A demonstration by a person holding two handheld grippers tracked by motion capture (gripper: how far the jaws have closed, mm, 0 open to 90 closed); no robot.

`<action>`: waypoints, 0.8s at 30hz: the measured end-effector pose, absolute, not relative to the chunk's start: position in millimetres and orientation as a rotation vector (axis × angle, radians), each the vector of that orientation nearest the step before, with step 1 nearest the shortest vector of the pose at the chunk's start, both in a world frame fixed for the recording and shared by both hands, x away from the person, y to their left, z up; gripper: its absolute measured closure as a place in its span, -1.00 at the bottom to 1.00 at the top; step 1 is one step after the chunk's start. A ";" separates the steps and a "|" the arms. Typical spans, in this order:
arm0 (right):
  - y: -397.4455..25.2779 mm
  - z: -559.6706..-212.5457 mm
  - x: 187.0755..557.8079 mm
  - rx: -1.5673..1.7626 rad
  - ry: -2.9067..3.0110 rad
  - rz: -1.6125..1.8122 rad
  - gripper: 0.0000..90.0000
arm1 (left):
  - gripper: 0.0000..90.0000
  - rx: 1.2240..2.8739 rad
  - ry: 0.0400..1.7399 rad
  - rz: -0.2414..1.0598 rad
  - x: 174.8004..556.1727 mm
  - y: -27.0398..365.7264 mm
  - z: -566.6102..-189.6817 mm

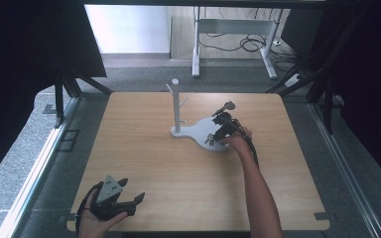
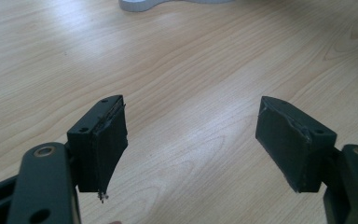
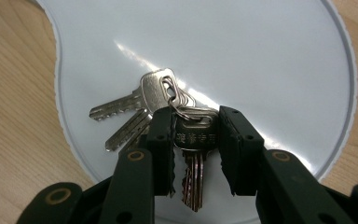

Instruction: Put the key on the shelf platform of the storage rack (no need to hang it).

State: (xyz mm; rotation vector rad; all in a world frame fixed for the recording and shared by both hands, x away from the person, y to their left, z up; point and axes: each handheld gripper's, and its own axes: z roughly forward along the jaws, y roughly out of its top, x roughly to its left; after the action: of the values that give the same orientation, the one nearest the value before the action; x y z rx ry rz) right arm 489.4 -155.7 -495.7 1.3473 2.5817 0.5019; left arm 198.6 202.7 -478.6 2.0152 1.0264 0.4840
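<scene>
One key (image 3: 195,149) between right gripper (image 3: 196,140) fingers bears unreadable stamped characters.

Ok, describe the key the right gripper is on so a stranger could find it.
Start at the white stand base on the table. A bunch of keys lies on it. The key sits between the right gripper jaws, with stamped characters on its head.

I work at a light wooden table (image 1: 178,183) with rounded corners, standing on grey carpet (image 1: 25,163). Dark curtains (image 1: 15,59) hang along both sides. Beyond the table's far edge the floor turns to pale wood, where a white desk frame (image 1: 235,27) stands among loose black cables (image 1: 250,44). A white wall panel (image 1: 126,27) catches daylight.
</scene>
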 end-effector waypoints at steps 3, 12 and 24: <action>-156.5 -496.0 488.9 1.348 2.572 0.512 0.48 | -0.44 2.014 1.024 0.485 198.5 202.7 -478.3; -157.9 -495.7 486.3 1.321 2.570 0.482 0.31 | -0.44 2.020 1.020 0.482 198.3 201.3 -478.4; -163.8 -484.1 479.5 1.332 2.544 0.561 -0.01 | -0.44 2.005 1.030 0.474 200.2 205.2 -477.9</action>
State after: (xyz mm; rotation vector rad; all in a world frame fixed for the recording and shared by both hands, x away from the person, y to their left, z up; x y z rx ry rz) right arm 479.5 -163.8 -484.1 1.3318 2.5445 0.5610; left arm 200.2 205.2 -477.9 2.0045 1.0299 0.4737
